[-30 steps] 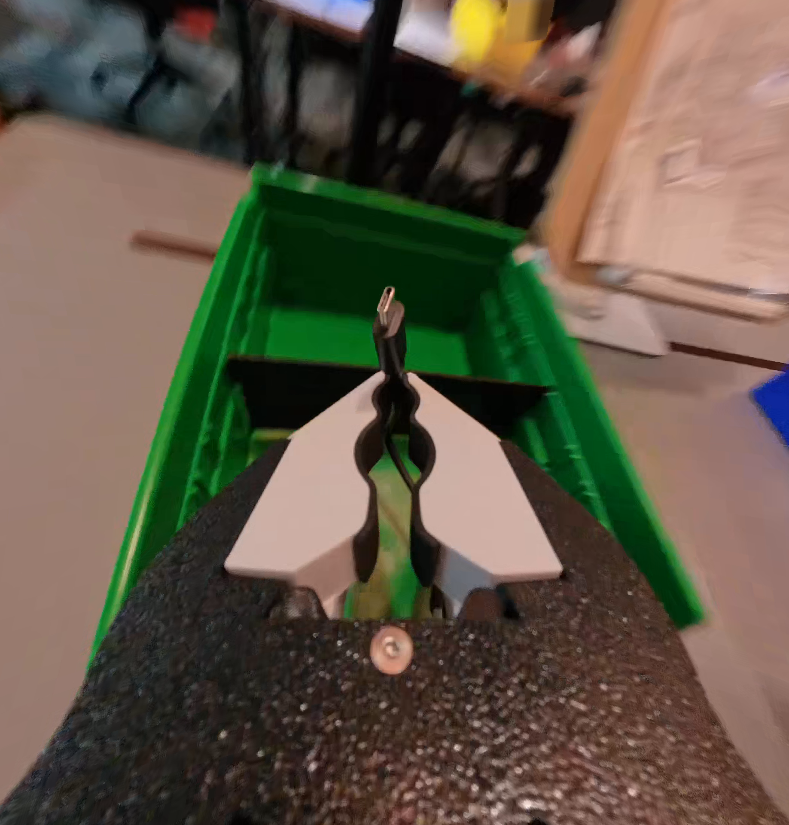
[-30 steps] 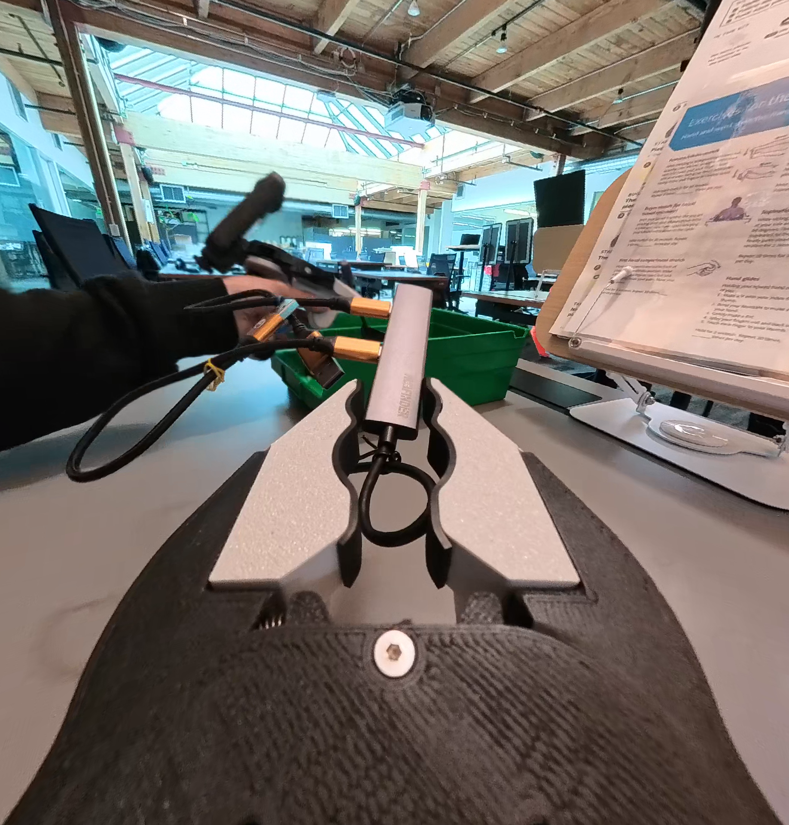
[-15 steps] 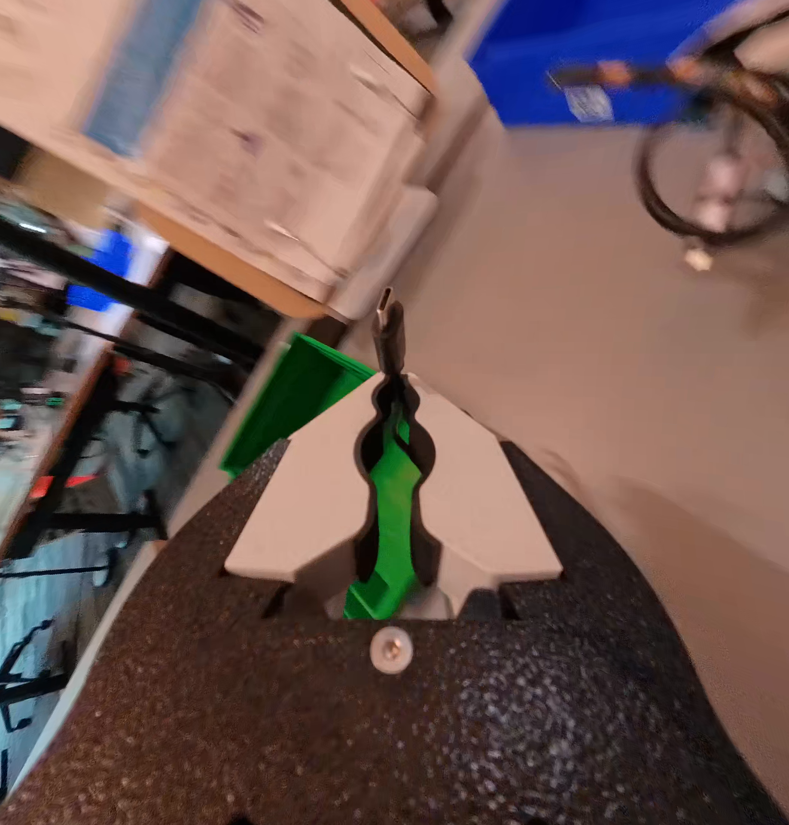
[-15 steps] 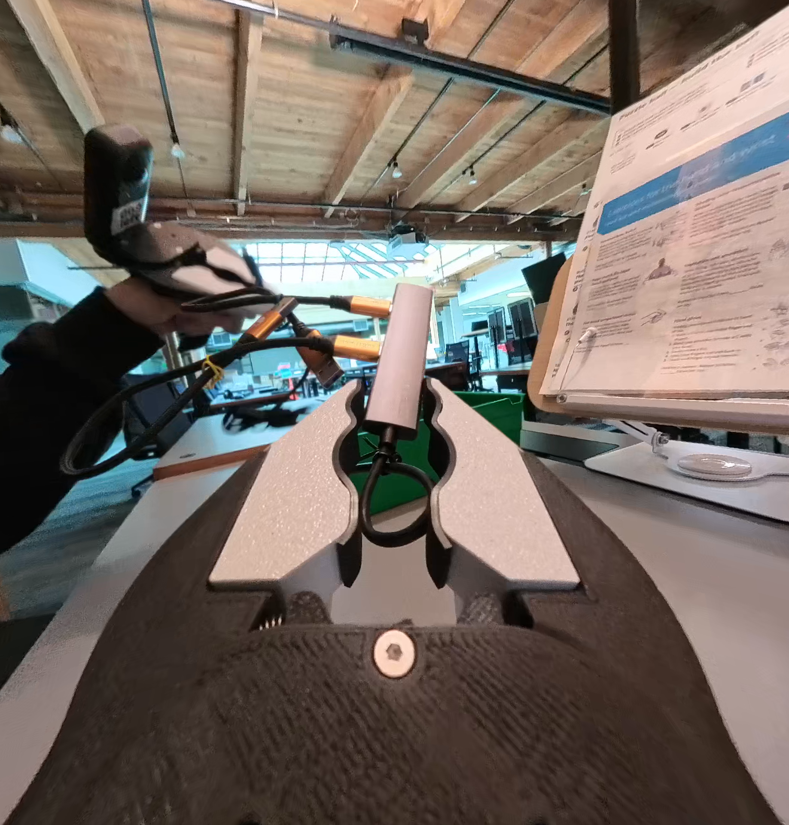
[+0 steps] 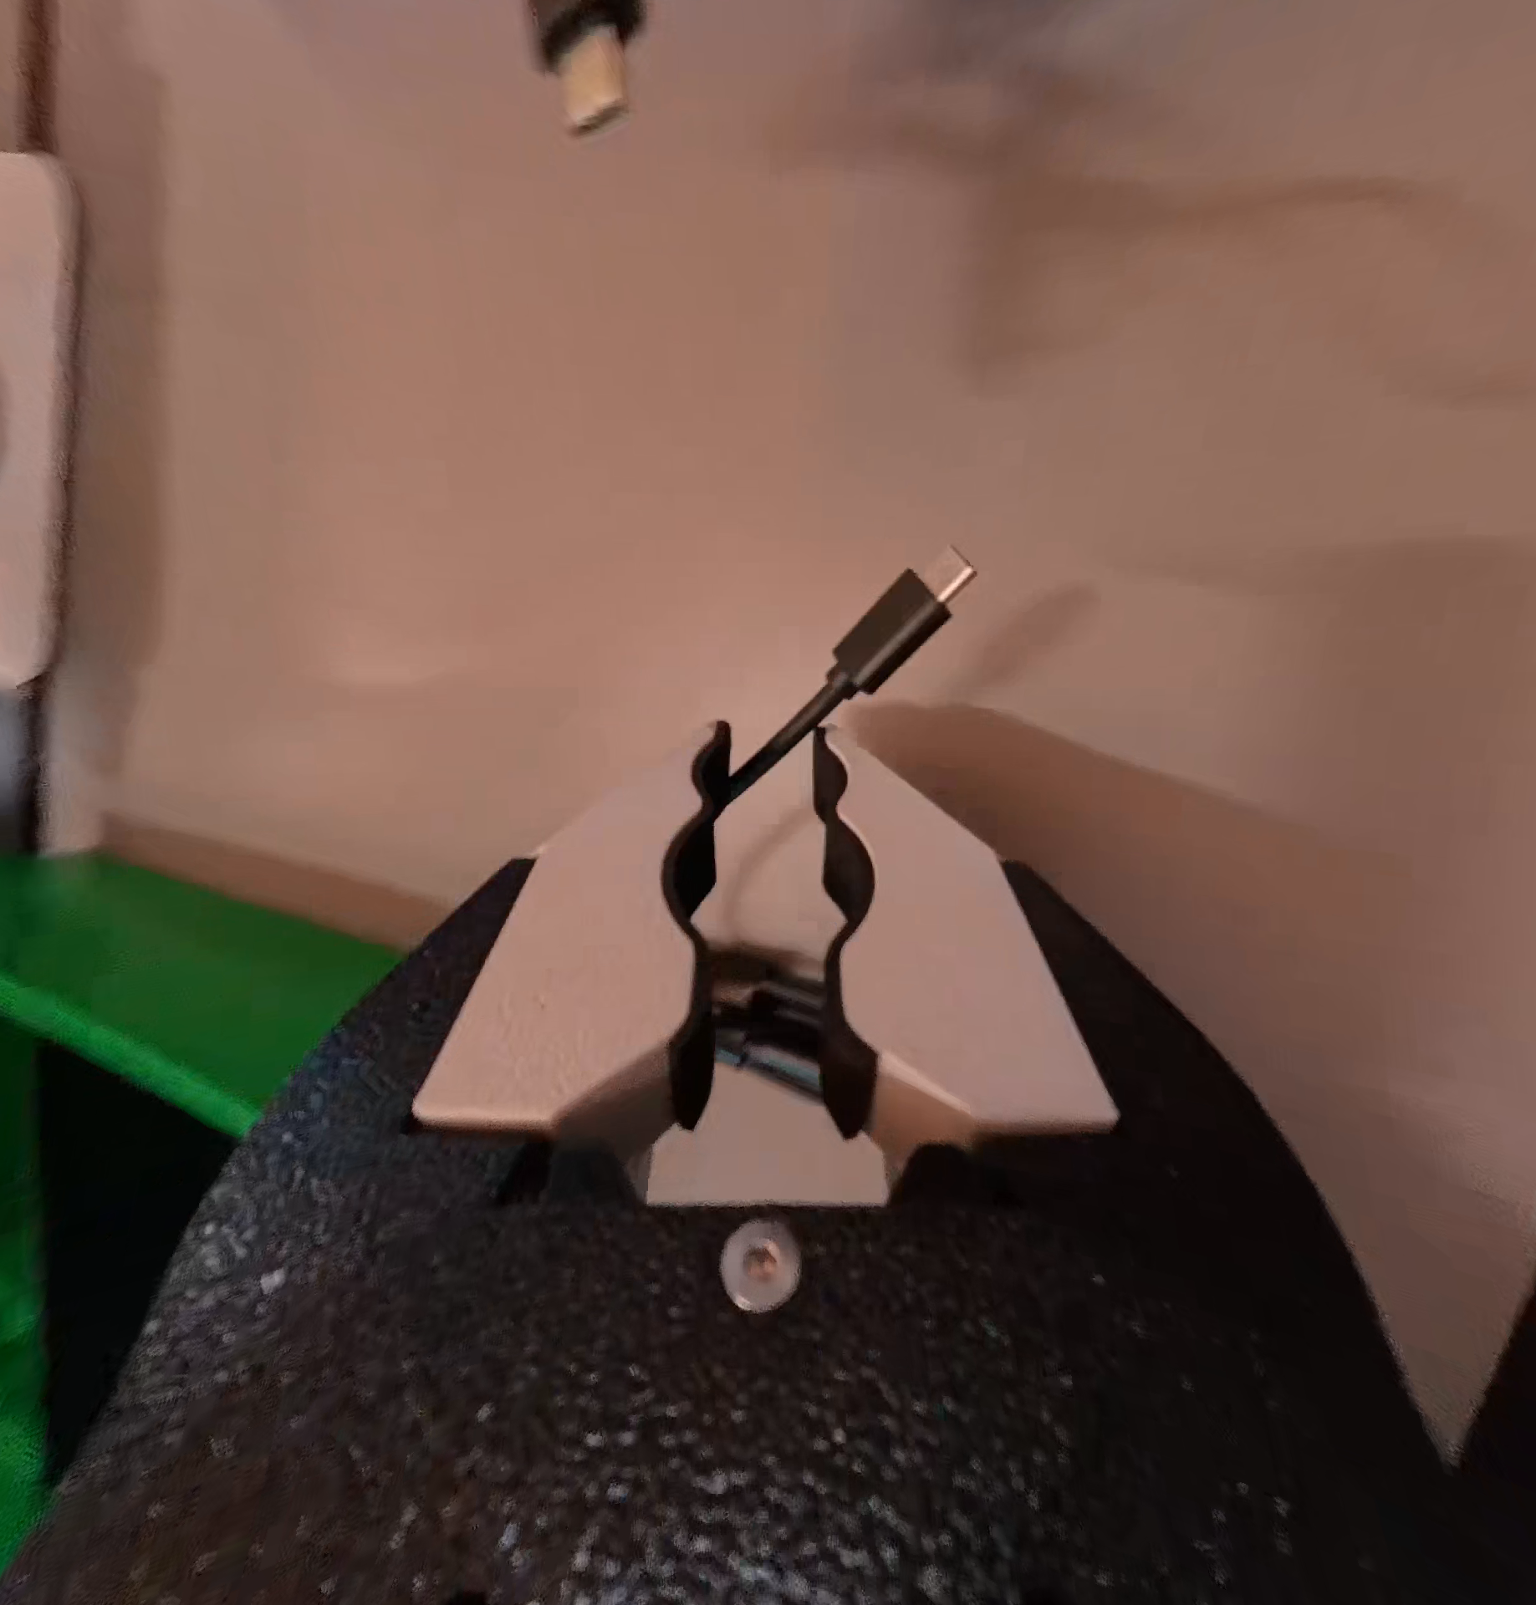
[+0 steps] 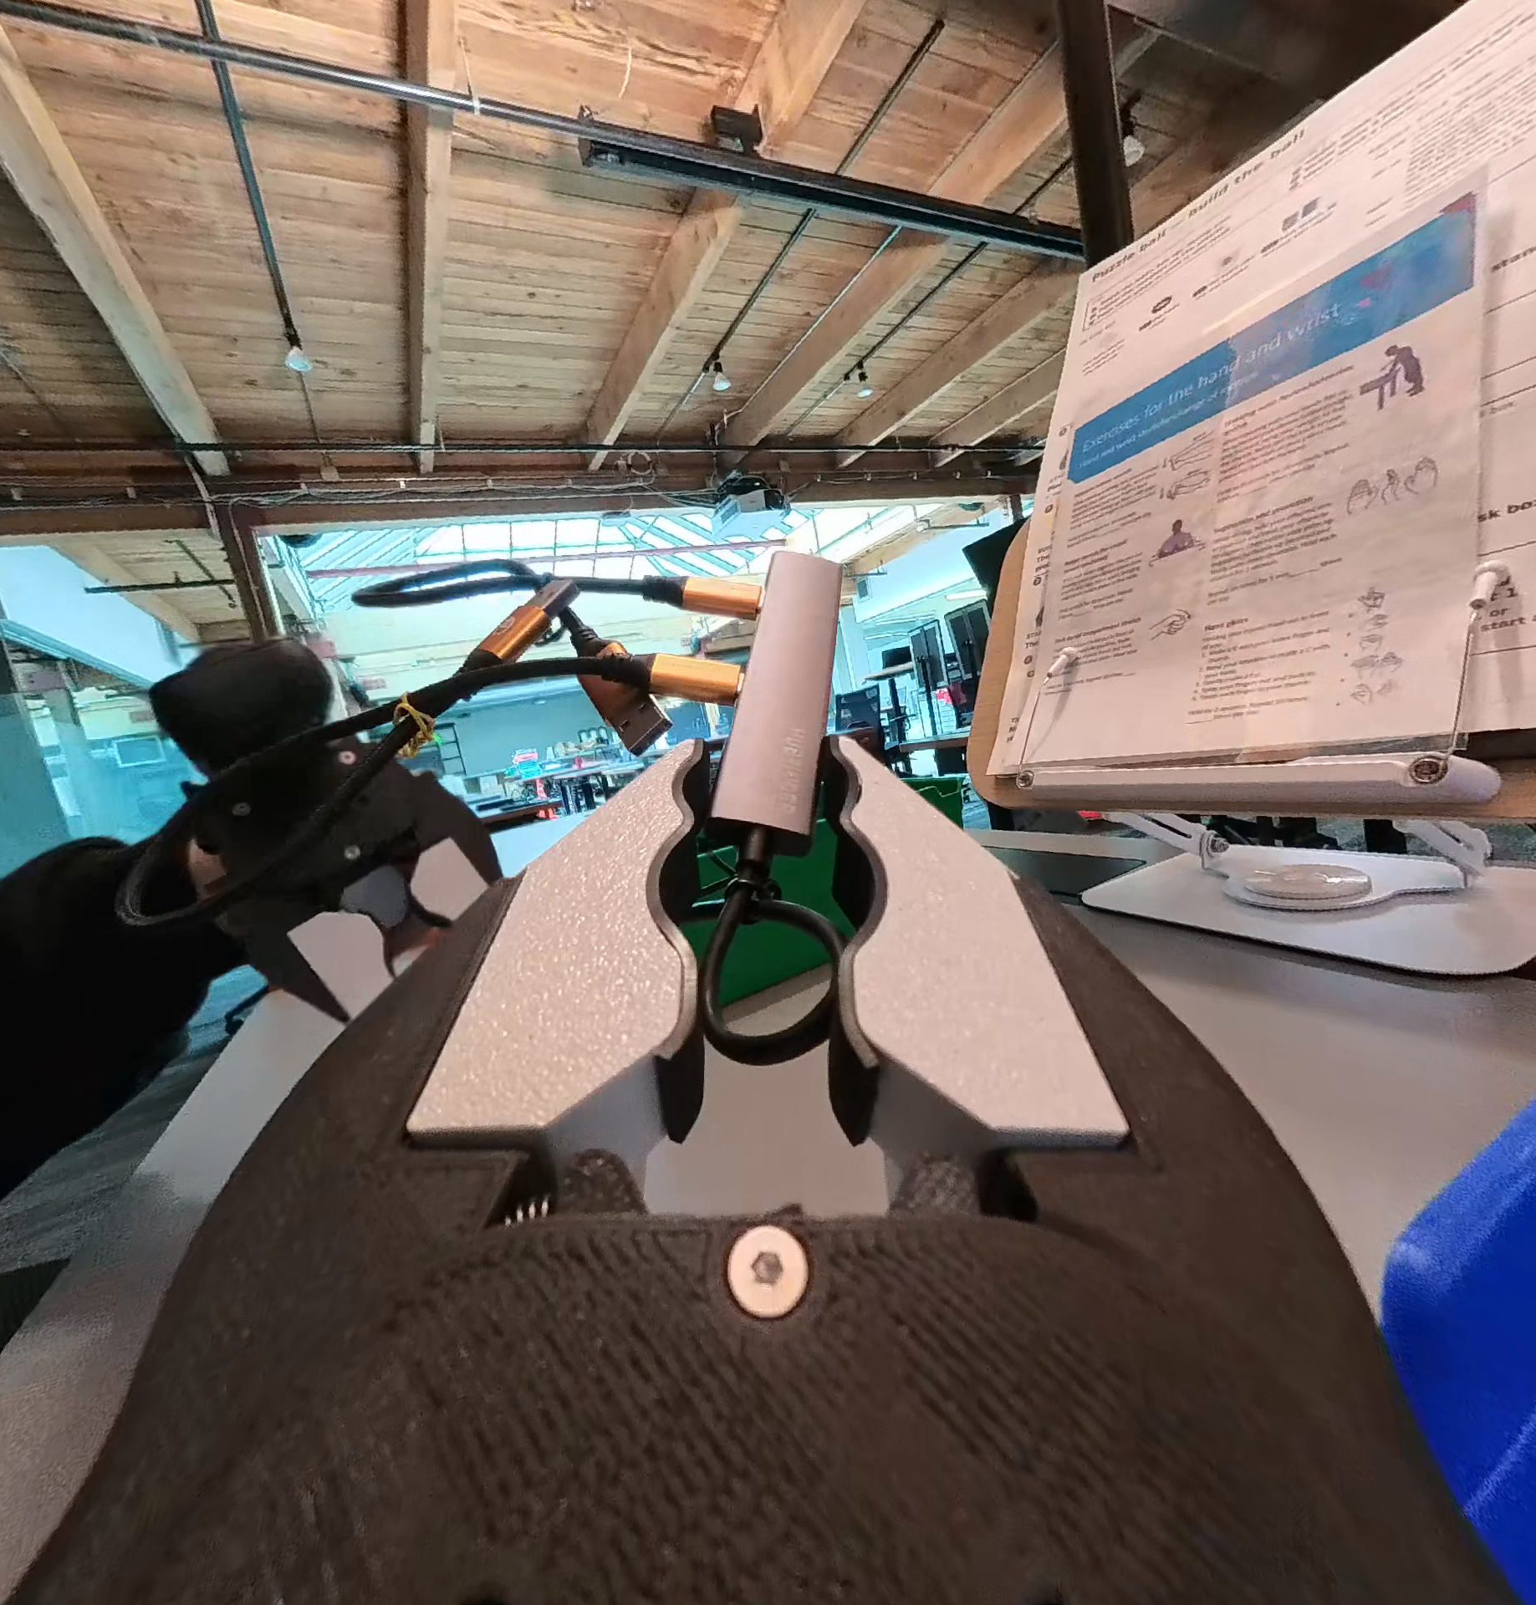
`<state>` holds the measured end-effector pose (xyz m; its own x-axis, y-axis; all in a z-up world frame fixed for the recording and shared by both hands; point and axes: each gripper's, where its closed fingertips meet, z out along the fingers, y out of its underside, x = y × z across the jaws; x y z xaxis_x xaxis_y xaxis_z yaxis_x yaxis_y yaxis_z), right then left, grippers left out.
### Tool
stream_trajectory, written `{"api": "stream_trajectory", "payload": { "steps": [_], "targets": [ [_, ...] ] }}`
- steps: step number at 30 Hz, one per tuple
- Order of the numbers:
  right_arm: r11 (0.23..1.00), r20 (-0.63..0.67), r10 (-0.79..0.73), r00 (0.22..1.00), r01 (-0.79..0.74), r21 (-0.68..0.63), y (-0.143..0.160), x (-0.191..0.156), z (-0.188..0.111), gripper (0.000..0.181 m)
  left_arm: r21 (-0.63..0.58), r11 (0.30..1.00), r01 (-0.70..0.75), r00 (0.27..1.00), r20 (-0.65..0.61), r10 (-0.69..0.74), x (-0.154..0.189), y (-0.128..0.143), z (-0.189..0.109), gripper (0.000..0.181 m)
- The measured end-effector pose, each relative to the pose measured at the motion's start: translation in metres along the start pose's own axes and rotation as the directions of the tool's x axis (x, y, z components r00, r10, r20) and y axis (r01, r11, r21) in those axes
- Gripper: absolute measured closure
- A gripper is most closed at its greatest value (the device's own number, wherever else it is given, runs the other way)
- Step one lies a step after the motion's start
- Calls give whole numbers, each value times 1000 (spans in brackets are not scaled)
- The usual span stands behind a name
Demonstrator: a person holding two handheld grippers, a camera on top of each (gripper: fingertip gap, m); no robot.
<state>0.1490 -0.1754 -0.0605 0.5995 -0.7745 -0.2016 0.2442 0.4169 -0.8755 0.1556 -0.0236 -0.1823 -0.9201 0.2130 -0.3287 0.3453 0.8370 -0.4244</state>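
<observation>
In the left wrist view my left gripper [image 5: 773,734] is open, with its jaws a small gap apart. A thin black cable with a USB-C plug [image 5: 907,608] runs loosely between them, leaning right against the left pad above the beige table [image 5: 486,434]. My right gripper [image 6: 768,756] is shut on a grey USB hub [image 6: 781,686], held upright. Two black cables with gold-coloured plugs [image 6: 699,677] are plugged into the hub's left side. A loose USB-A plug [image 6: 634,721] hangs beside them. The left gripper [image 6: 347,886], held by a black-sleeved hand, shows at the left of the right wrist view.
A green bin [image 5: 95,955] lies at the lower left of the left wrist view and behind the hub [image 6: 747,921]. A document stand with printed sheets [image 6: 1268,521] stands on the right. A blue bin [image 6: 1494,1303] is at the near right. Another plug [image 5: 586,78] hangs at the top.
My left gripper has swung from over the green bin to over the bare table and its jaws have parted; the USB-C plug now tilts right. My right gripper has tilted upward, still holding the hub.
</observation>
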Motion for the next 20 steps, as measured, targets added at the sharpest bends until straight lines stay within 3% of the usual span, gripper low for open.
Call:
{"api": "stream_trajectory", "payload": {
  "steps": [1, 3, 9, 13, 20],
  "targets": [
    [1000, 3, -1, 1000, 1, -4, 1, 0, 0, 157, 18, 1000, -13, 996, -82, 14, 11, -1, 3, 163],
    [1000, 6, -1, 1000, 1, -17, 3, 0, 1, 157, 37, 998, -49, 978, -200, 55, 24, 1, 8, 160],
    [999, 14, -3, 1000, 3, -39, 8, -1, 2, 157, 57, 980, -191, 898, -392, 198, 44, 2, 6, 152],
    [999, 14, 4, 1000, -3, -40, 9, 0, 1, 157, 105, 924, -369, 824, -422, 377, 48, -6, 7, 152],
    [999, 5, 7, 1000, -7, -50, 11, 4, 1, 157, 119, 893, -435, 688, -595, 415, 70, -7, 24, 155]
  ]
}}
